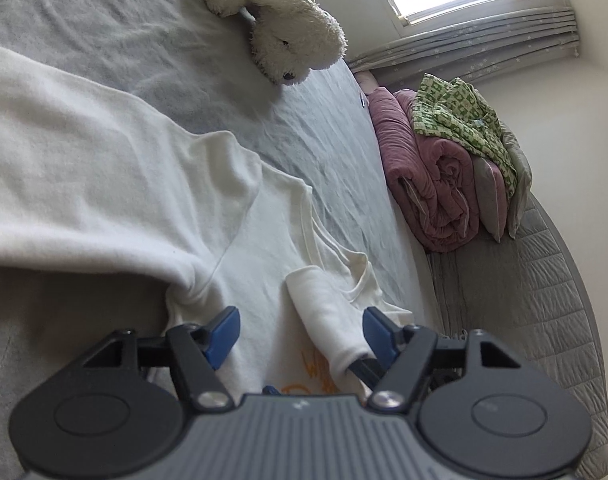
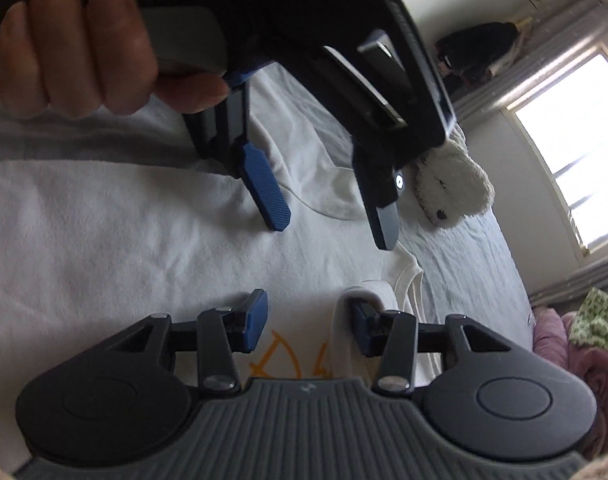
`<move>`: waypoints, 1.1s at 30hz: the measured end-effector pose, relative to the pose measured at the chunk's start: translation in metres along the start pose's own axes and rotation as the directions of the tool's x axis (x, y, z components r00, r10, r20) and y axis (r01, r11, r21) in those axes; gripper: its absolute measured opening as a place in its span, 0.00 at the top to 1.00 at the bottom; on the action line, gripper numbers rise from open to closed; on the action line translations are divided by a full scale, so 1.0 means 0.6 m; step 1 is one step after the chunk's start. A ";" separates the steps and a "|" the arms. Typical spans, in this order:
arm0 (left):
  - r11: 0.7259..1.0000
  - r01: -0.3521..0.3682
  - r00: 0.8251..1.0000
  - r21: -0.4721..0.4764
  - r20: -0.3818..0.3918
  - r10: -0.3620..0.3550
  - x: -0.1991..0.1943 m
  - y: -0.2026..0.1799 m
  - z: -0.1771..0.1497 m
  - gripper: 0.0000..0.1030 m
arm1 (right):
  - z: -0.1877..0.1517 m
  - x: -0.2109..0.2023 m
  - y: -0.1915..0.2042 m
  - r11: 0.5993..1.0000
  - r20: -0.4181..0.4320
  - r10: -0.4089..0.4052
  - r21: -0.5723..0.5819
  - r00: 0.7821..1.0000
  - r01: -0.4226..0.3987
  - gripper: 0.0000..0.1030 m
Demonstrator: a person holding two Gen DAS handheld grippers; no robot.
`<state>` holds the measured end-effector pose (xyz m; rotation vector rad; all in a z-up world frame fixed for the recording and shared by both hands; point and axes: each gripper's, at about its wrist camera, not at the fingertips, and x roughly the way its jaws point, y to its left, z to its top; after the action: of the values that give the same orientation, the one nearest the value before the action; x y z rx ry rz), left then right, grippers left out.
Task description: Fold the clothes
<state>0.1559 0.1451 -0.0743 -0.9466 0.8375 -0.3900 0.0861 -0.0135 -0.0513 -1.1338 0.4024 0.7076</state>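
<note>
Left gripper point(image 1: 300, 332) agape; right gripper point(image 2: 306, 320) agape; hand point(image 2: 84, 52) grips left handle.

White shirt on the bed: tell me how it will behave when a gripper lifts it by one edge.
The white shirt will probably sag and drape: it already lies in soft wrinkles and folds on the bed. It looks thin and light, so the rest should trail along. The cuff draped over the right gripper finger suggests it snags easily.
</note>
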 end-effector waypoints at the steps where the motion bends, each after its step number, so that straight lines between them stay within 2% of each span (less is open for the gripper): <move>1: 1.000 0.001 1.000 -0.001 0.002 -0.001 -0.001 0.000 0.001 0.33 | 0.002 0.000 -0.001 1.000 -0.010 0.004 -0.014 1.000 -0.004 0.53; 2: 1.000 0.002 1.000 -0.003 0.003 -0.002 -0.001 0.001 0.002 0.33 | 0.003 0.000 -0.007 1.000 -0.020 0.019 0.009 1.000 -0.019 0.51; 4: 1.000 -0.004 1.000 -0.006 0.002 0.004 0.000 0.000 0.002 0.33 | -0.005 -0.001 -0.029 0.989 -0.014 0.060 0.138 0.998 -0.058 0.49; 5: 1.000 -0.007 1.000 -0.007 0.001 0.007 0.000 0.000 0.003 0.33 | -0.013 -0.001 -0.043 0.970 -0.003 0.087 0.228 0.996 -0.084 0.45; 6: 1.000 -0.018 1.000 -0.008 -0.002 0.018 0.000 -0.001 0.003 0.33 | -0.027 0.000 -0.055 0.931 0.015 0.118 0.345 0.993 -0.115 0.45; 8: 0.999 -0.052 0.999 -0.005 -0.002 0.052 -0.002 -0.004 0.005 0.33 | -0.058 0.004 -0.079 0.802 0.063 0.172 0.571 0.983 -0.177 0.41; 10: 0.996 -0.095 0.996 0.002 0.001 0.095 -0.004 -0.008 0.007 0.33 | -0.095 0.013 -0.091 0.626 0.130 0.205 0.744 0.970 -0.232 0.39; 12: 0.994 -0.113 0.994 0.004 0.004 0.113 -0.008 -0.009 0.009 0.33 | -0.124 0.015 -0.098 0.471 0.194 0.174 0.845 0.966 -0.254 0.38; 15: 0.995 -0.102 0.995 -0.018 0.002 0.103 -0.014 -0.001 0.014 0.33 | -0.157 0.006 -0.113 0.233 0.270 0.096 0.930 0.958 -0.286 0.38; 17: 0.995 -0.090 0.996 -0.041 0.001 0.090 -0.018 0.006 0.017 0.33 | -0.174 0.000 -0.128 0.134 0.303 0.035 0.943 0.952 -0.305 0.38; 23: 0.995 -0.061 0.998 -0.085 -0.003 0.061 -0.018 0.011 0.017 0.33 | -0.208 -0.006 -0.149 -0.075 0.350 -0.027 0.933 0.936 -0.351 0.38; 25: 0.995 -0.060 0.998 -0.080 -0.008 0.060 -0.017 0.011 0.016 0.33 | -0.210 -0.001 -0.152 -0.110 0.352 -0.040 0.929 0.935 -0.354 0.38; 28: 0.994 -0.049 0.999 -0.098 -0.012 0.048 -0.019 0.017 0.018 0.32 | -0.198 -0.002 -0.156 -0.103 0.362 -0.050 0.925 0.931 -0.365 0.38; 30: 0.992 -0.032 0.999 -0.120 -0.011 0.031 -0.021 0.022 0.021 0.30 | -0.184 -0.005 -0.155 -0.085 0.387 -0.045 0.917 0.921 -0.389 0.38; 33: 0.988 -0.006 1.000 -0.154 -0.009 0.005 -0.025 0.031 0.025 0.26 | -0.147 0.001 -0.150 -0.026 0.426 -0.014 0.904 0.905 -0.426 0.38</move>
<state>0.1568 0.1730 -0.0782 -1.0857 0.8878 -0.3281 0.1538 -0.1163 -0.0242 0.5458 0.6551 0.6075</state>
